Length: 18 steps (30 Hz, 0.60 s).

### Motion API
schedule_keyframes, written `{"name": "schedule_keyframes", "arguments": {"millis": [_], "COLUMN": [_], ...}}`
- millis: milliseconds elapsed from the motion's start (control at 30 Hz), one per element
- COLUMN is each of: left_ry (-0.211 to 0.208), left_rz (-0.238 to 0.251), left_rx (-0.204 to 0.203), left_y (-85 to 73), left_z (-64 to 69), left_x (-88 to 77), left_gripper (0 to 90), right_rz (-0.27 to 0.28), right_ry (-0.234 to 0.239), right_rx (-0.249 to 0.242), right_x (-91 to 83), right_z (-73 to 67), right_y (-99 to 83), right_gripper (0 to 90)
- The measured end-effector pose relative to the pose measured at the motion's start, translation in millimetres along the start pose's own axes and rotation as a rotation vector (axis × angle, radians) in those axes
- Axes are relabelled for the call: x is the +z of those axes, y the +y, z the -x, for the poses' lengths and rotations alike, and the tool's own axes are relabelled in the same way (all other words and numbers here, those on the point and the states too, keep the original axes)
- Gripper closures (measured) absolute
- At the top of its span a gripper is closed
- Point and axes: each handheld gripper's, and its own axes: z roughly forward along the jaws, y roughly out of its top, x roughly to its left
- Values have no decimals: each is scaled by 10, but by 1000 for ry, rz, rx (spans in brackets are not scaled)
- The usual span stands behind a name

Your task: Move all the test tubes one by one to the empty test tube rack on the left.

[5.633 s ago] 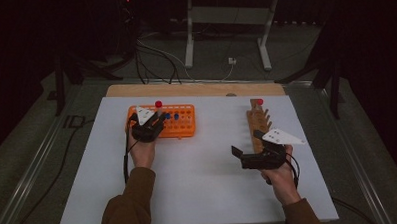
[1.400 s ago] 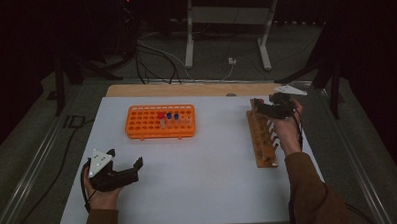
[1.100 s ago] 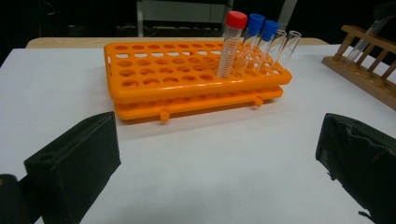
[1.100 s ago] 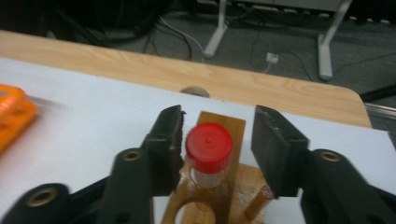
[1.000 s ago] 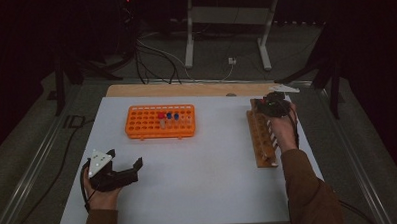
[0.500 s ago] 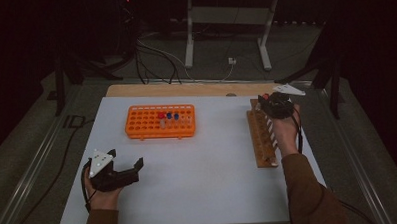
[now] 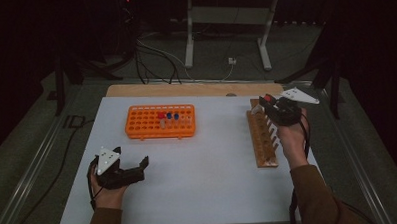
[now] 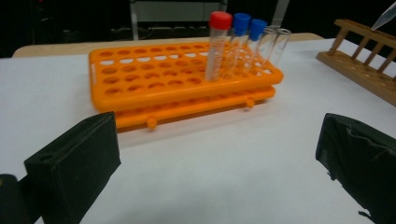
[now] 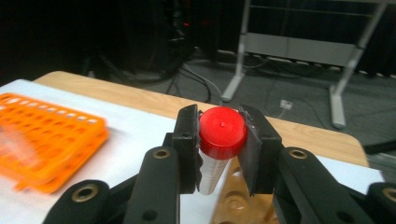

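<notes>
Red-capped tube (image 9: 221, 140): clamped under its cap in the right claw (image 9: 219, 149), lifted above the wooden rack (image 7: 264, 139).
Left claw (image 7: 122, 173): wide open, empty, parked on the desk (image 7: 214, 176).
Orange rack (image 7: 160, 121): apparent destination, already holding capped tubes.

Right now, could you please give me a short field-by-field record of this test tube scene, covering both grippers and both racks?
right gripper: shut on the red-capped tube, above the far end of the wooden rack
held tube: upright, gripped just below its cap
left gripper: open, nothing between its jaws, low over the white table at the near left
orange rack: holds one red-capped tube, two blue-capped tubes and two uncapped clear tubes, all at its right end
remaining orange rack holes: vacant
</notes>
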Motion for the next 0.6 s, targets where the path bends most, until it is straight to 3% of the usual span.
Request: {"name": "schedule_keyframes", "arguments": {"millis": [267, 600], "left_ry": [-58, -158], "left_rz": [13, 44], "left_rx": [61, 100], "left_y": [174, 394], "left_z": [259, 679], "left_x": [113, 355], "left_gripper": [6, 6], "right_rz": [-15, -39], "right_ry": [117, 286], "right_rx": [-43, -88], "right_x": [-134, -169], "right_z": [-293, -772], "right_y": [-23, -45], "right_gripper": [708, 707]}}
